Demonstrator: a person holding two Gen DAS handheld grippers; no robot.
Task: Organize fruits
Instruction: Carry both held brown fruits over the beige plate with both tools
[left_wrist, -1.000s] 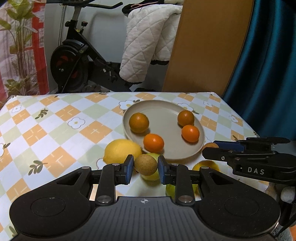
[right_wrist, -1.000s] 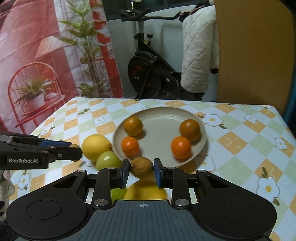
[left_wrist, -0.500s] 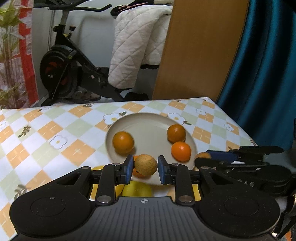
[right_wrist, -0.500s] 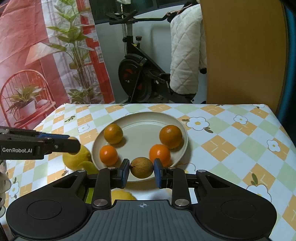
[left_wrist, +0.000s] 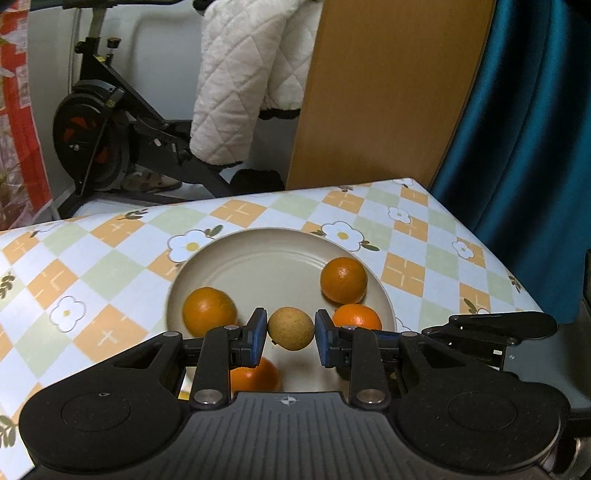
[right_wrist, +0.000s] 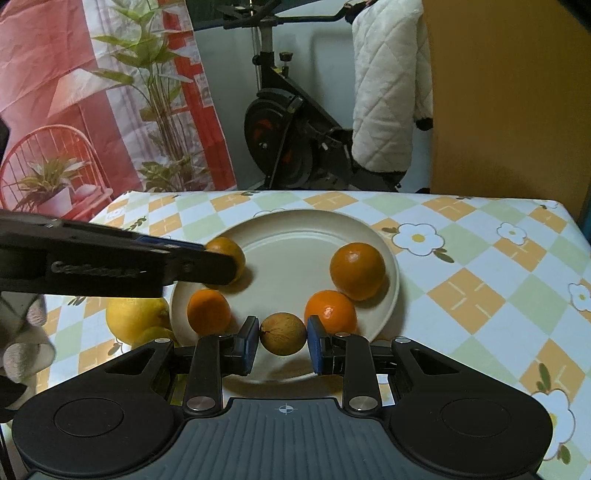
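My left gripper (left_wrist: 290, 329) is shut on a small round brown fruit (left_wrist: 290, 328) and holds it above the near part of the beige plate (left_wrist: 266, 245). My right gripper (right_wrist: 283, 334) is shut on another brown fruit (right_wrist: 283, 333) over the plate's (right_wrist: 295, 225) front rim. Several oranges lie on the plate, among them one at the left (left_wrist: 209, 305) and one at the right (right_wrist: 357, 270). The left gripper also shows in the right wrist view (right_wrist: 218, 264), reaching over the plate from the left.
A yellow lemon (right_wrist: 135, 317) and a green fruit (right_wrist: 155, 334) lie on the checked tablecloth (right_wrist: 480, 295) left of the plate. Behind the table stand an exercise bike (right_wrist: 291, 140), a wooden panel (left_wrist: 388, 92) and a blue curtain (left_wrist: 535, 129).
Both grippers have moved forward over the plate with their brown fruits. The left one has passed the lemon and green fruit, and now reaches over the plate.
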